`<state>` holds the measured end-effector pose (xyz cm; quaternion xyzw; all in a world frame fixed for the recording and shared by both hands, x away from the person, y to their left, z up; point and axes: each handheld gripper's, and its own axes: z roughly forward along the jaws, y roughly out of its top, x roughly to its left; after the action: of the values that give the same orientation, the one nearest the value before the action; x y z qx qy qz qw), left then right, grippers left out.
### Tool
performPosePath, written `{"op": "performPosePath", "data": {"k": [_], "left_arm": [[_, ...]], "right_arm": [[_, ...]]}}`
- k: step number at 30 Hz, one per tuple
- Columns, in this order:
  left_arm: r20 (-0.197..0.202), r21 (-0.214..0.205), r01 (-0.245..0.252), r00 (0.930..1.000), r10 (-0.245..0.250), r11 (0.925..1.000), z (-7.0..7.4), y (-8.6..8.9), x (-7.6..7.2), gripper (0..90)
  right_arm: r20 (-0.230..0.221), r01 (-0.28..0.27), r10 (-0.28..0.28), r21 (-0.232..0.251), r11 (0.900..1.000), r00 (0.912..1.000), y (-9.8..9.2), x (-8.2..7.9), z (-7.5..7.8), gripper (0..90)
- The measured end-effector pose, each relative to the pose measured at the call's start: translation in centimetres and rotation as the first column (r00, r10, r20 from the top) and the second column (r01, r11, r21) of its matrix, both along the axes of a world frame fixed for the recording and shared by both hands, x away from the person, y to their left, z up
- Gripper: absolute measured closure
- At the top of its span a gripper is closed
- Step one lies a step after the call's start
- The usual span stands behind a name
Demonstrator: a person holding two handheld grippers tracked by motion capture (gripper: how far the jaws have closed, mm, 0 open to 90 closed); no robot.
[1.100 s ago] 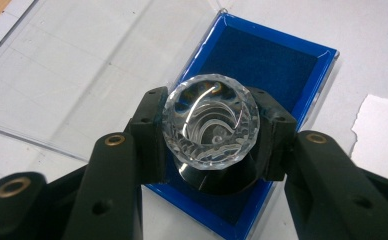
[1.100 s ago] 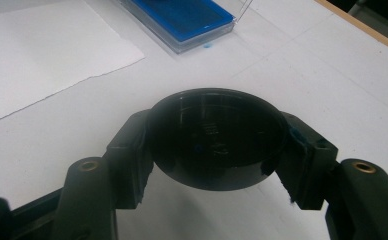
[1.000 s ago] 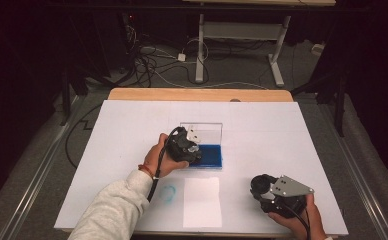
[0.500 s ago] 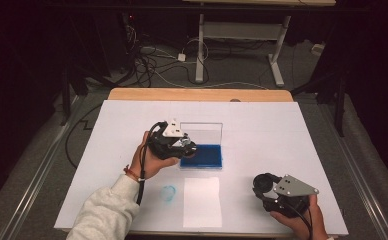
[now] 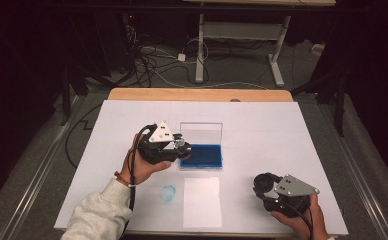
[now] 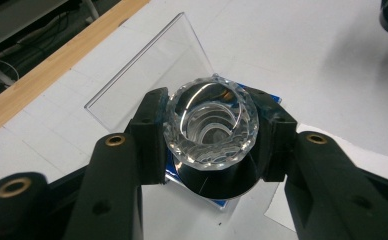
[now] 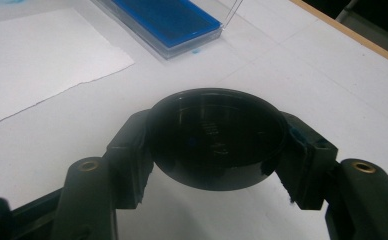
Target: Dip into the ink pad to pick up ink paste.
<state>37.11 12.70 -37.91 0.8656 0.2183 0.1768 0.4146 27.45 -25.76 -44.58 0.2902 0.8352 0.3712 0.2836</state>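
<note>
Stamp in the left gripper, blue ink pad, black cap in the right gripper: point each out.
stamp (image 6: 212, 125), left gripper view, on its faceted clear handle.
blue ink pad (image 5: 202, 155), high view, on the blue surface.
black cap (image 7: 216, 137), right gripper view, on its dark inside face.

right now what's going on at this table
A person holds a pair of tongs in each hand. The left tongs are shut on a faceted clear stamp, held just over the open blue ink pad. The right tongs are shut on a round black cap, near the table's front right. A blue stamped print sits beside a blank sheet of paper.
</note>
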Motion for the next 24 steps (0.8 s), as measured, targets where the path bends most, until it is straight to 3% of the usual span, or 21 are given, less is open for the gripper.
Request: {"op": "performPosePath", "data": {"k": [9,24], "left_arm": [[0.004,-0.029,0.011,0.9999,-0.011,0.9995,0.6,1.3,-0.9,54.4],[0.000,-0.035,0.016,0.9999,-0.016,0.9993,0.7,2.8,-2.3,54.4]], "right_arm": [[-0.004,-0.001,0.001,-0.007,1.0000,1.0000,0.1,0.2,0.0,38.4],[-0.004,0.002,-0.002,-0.004,1.0000,1.0000,0.1,0.5,0.1,38.4]]}}
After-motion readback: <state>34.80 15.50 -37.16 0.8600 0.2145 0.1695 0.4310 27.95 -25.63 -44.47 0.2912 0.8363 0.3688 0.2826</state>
